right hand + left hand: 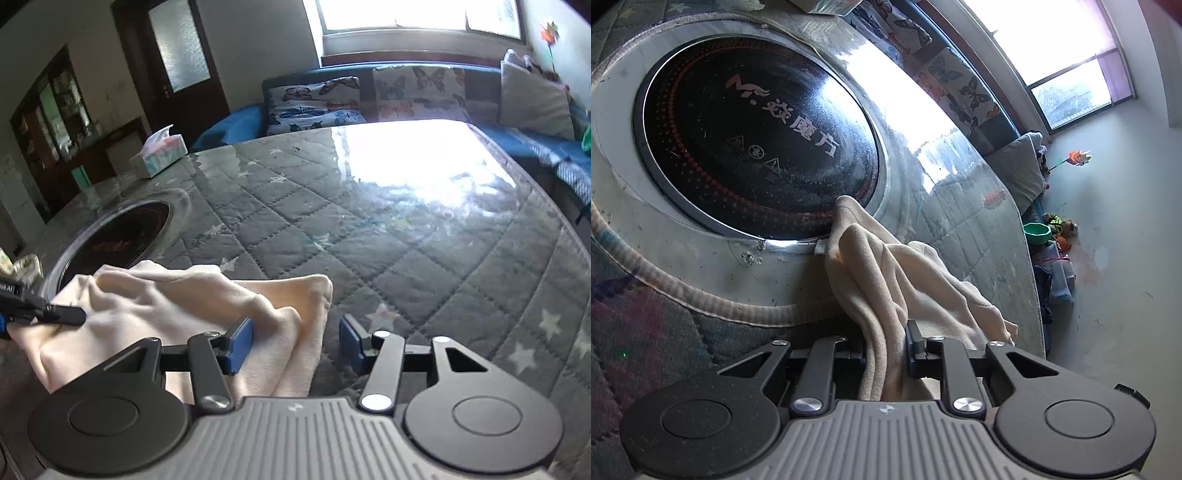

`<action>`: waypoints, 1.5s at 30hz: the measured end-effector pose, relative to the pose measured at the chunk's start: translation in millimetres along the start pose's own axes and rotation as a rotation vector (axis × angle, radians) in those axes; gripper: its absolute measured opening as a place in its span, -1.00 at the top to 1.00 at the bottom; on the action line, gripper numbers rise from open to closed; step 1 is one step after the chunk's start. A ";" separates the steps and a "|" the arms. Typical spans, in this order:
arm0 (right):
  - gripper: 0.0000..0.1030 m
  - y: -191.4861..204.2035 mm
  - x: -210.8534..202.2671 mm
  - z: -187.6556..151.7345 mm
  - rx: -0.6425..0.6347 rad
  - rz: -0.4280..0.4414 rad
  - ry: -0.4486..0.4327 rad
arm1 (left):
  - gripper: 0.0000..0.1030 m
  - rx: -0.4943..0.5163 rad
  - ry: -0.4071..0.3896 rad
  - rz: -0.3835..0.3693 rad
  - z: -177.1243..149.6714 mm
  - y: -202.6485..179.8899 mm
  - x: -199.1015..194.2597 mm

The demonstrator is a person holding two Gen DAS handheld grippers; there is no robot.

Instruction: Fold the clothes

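On the quilted table (388, 221) beside the induction hob (757, 136), the cream garment (177, 306) lies bunched; left gripper (886, 354) clenches its left end, right gripper (295, 343) stands released over its right edge.

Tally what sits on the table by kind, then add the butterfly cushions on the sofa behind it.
Cream cloth: 1
Tissue box: 1
Round black cooktop set into the table: 1
Butterfly cushions: 2
Total: 5
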State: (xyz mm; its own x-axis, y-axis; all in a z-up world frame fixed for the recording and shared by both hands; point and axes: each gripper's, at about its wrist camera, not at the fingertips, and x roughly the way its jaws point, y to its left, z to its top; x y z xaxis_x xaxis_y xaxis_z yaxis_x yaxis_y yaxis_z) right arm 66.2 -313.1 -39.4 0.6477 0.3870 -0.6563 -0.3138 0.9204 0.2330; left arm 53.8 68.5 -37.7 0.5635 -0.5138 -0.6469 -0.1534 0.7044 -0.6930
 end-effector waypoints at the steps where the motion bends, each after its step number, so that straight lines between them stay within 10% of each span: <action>1: 0.00 1.2 0.5 -1.2 -0.008 0.004 -0.006 | 0.61 0.008 -0.001 0.004 -0.5 -1.0 -0.1; 8: 0.75 3.0 -6.8 -2.9 0.006 0.085 -0.029 | 0.63 0.078 -0.012 0.056 -0.2 -11.6 -0.3; 45: 0.80 -60.7 -99.5 57.7 -0.034 -0.151 -0.231 | 0.69 0.383 0.046 -0.034 6.9 -156.2 73.8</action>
State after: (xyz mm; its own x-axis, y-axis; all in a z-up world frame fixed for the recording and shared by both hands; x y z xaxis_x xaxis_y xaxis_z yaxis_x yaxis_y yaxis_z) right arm 60.8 -404.2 53.1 0.8288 0.2513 -0.4999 -0.2223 0.9678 0.1181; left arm 124.9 -76.0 24.9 0.5248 -0.5555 -0.6450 0.1845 0.8139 -0.5509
